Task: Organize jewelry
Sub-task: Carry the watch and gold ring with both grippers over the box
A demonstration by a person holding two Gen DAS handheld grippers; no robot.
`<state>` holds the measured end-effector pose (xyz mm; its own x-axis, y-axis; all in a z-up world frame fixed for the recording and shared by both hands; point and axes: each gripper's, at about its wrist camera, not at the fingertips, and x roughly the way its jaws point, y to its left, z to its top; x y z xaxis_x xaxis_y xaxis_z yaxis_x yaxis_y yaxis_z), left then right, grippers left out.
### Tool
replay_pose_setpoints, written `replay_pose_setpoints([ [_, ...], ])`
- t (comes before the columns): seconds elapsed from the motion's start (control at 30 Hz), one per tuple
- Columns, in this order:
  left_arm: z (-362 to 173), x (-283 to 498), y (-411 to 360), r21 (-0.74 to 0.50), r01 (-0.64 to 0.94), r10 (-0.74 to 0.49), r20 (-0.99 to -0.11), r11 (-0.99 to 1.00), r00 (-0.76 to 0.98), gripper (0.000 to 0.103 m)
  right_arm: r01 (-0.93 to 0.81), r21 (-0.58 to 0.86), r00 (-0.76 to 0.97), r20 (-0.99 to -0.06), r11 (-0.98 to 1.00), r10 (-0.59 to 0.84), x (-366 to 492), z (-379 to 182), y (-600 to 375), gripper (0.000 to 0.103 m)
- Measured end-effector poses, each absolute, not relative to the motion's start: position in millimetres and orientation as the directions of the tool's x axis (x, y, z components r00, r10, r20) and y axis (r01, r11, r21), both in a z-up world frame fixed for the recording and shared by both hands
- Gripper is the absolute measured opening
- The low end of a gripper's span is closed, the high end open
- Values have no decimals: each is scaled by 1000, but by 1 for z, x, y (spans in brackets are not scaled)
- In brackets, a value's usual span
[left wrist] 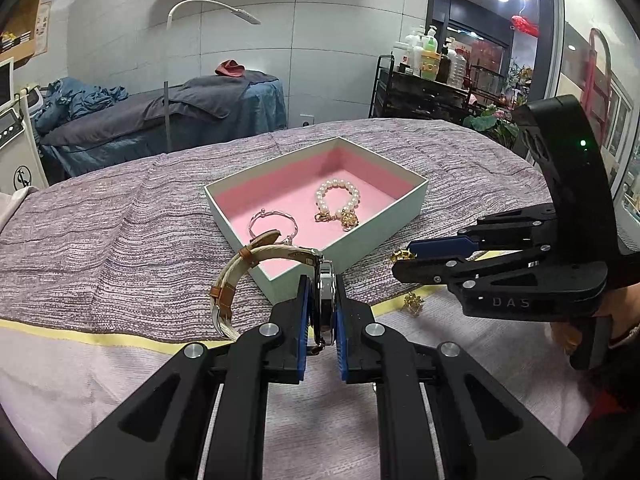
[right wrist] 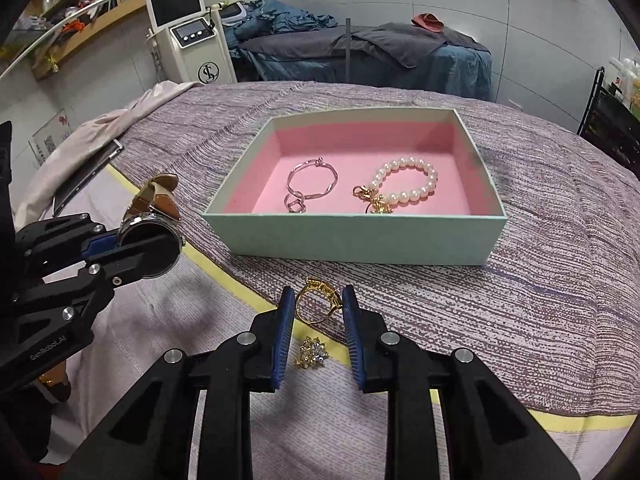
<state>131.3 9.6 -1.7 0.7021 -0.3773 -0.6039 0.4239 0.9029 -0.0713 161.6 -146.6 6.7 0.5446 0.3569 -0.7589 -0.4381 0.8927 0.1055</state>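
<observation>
A mint box (left wrist: 384,216) (right wrist: 360,236) with pink lining holds a silver bracelet (left wrist: 274,222) (right wrist: 312,184) and a pearl bracelet (left wrist: 338,200) (right wrist: 404,184). My left gripper (left wrist: 322,304) (right wrist: 132,248) is shut on a wristwatch (left wrist: 326,300) (right wrist: 150,236) with a tan strap, held just before the box's near corner. My right gripper (right wrist: 316,304) (left wrist: 404,258) is shut on a gold ring (right wrist: 318,300) (left wrist: 402,256), just above the cloth in front of the box. A gold crystal earring (right wrist: 312,354) (left wrist: 414,304) lies on the cloth below it.
The box sits on a purple woven bedspread (right wrist: 540,280) with a yellow stripe (right wrist: 224,276). A massage bed (right wrist: 360,52), a white machine (right wrist: 192,36) and a black cart with bottles (left wrist: 432,80) stand beyond.
</observation>
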Motion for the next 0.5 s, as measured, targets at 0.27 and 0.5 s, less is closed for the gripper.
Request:
replay_pose_setpoints([
  [0.27,14,143,4,-56,438,-385,-585,897,714,11,-411,131,611,-695,902,379,166,34,-160,24],
  [0.5,28,181,-10,-27,455,-381,-592,890,711,11,-394,99,634,-690,914,348,194,47,-158,24],
])
